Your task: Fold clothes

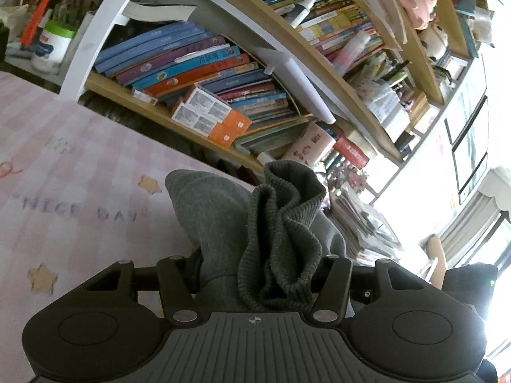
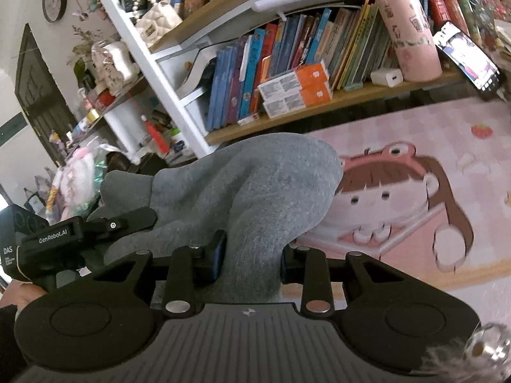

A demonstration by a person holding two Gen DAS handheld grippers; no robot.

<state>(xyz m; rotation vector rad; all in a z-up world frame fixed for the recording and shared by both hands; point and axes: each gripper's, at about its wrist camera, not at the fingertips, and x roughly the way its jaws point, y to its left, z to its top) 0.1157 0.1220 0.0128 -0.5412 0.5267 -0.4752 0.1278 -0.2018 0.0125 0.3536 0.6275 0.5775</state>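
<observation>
A grey sweatshirt (image 1: 220, 220) with a darker ribbed cuff or hem (image 1: 284, 233) is held up above a pink cartoon mat (image 1: 70, 172). My left gripper (image 1: 258, 274) is shut on the ribbed edge and the grey fabric, which bunch between its jaws. My right gripper (image 2: 252, 255) is shut on another part of the same sweatshirt (image 2: 255, 188), which drapes forward over the mat (image 2: 415, 198). The left gripper also shows in the right wrist view (image 2: 105, 223), at the left, touching the fabric. Both grippers' fingertips are hidden by cloth.
A white and wood bookshelf (image 1: 198, 73) full of books stands just behind the mat; it also shows in the right wrist view (image 2: 287, 63). A pink cylinder (image 2: 408, 35) and a phone (image 2: 469, 57) sit on its lower shelf. Bags and clutter (image 2: 80, 172) lie at left.
</observation>
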